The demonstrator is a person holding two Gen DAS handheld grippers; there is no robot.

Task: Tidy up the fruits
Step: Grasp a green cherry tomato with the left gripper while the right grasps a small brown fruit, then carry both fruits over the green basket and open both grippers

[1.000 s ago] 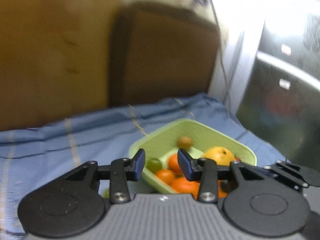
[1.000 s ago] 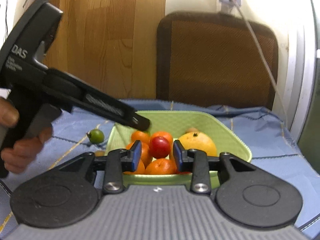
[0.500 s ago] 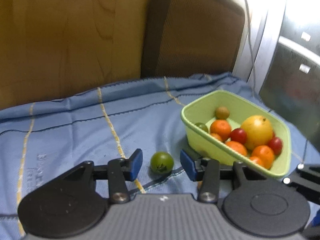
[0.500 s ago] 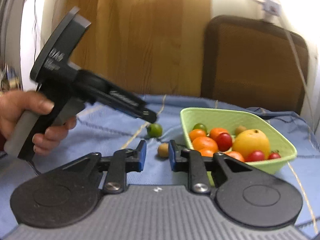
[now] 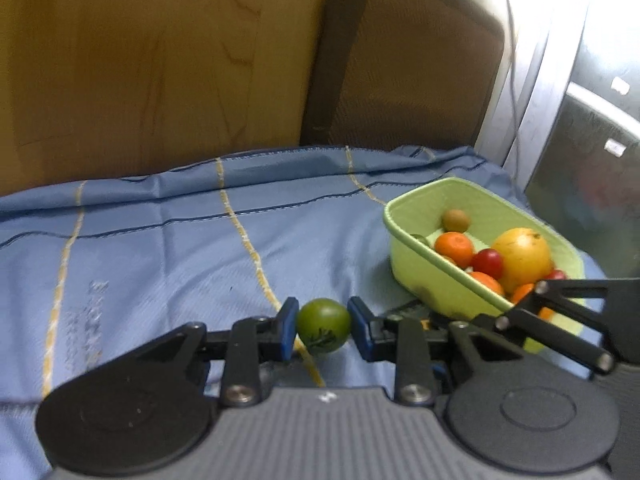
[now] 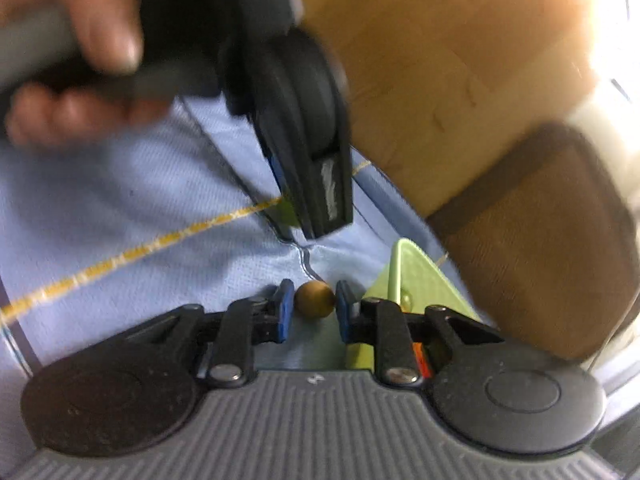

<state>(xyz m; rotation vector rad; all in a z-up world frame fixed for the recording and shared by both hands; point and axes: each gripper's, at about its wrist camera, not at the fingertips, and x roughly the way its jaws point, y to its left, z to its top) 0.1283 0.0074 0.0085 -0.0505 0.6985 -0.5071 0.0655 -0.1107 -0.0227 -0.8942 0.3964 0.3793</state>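
Left wrist view: left claw clamps a green tomato (dark-flecked, glossy) — right claw narrow.

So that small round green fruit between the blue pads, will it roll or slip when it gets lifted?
The small round green fruit looks smooth and nearly spherical, so it could squirt out if squeezed off-centre. The left gripper has closed onto its widest part, which should hold. Released on the blue cloth, it would probably roll.

Wood-panel wall, brown chair back, blue tablecloth.
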